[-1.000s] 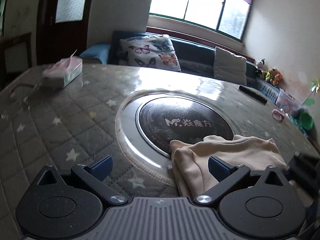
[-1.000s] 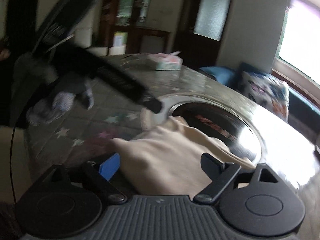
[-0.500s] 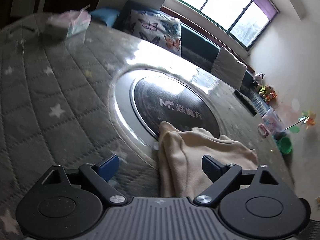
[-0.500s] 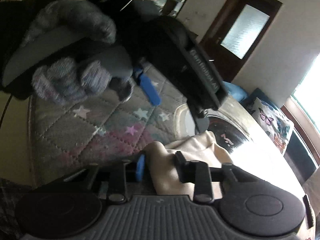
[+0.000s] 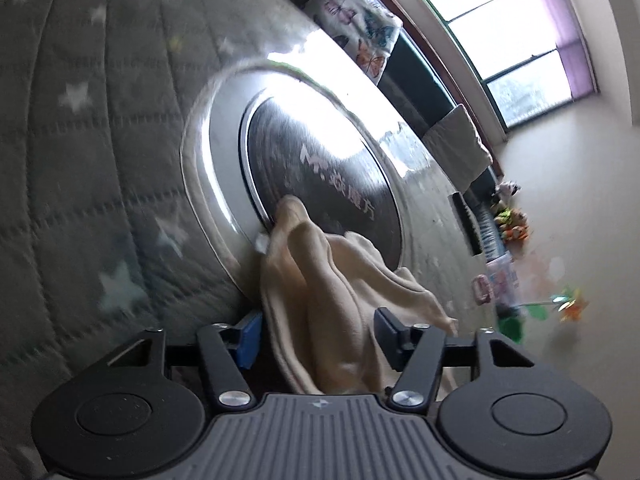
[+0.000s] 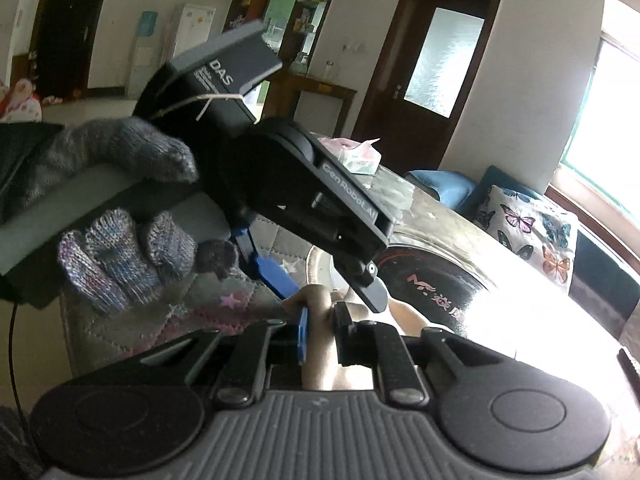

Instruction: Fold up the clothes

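Observation:
A cream garment (image 5: 324, 300) lies bunched on the quilted table, part of it on the round hotplate (image 5: 320, 168). In the left wrist view my left gripper (image 5: 316, 336) has its jaws half closed around a raised fold of the cloth; the fingers stand apart beside it. In the right wrist view my right gripper (image 6: 320, 332) is shut on a fold of the same garment (image 6: 318, 344). The left gripper (image 6: 324, 292), held by a gloved hand (image 6: 120, 256), shows just above and in front of the right one.
A tissue box (image 6: 356, 156) stands at the table's far side. A sofa with a butterfly cushion (image 6: 528, 232) runs under the window. A black remote (image 5: 466, 222) and toys (image 5: 508, 280) lie near the table's right edge.
The left gripper has tilted, come down over the garment and narrowed its jaws around a fold. The right gripper has closed tighter on the cloth and lifted it.

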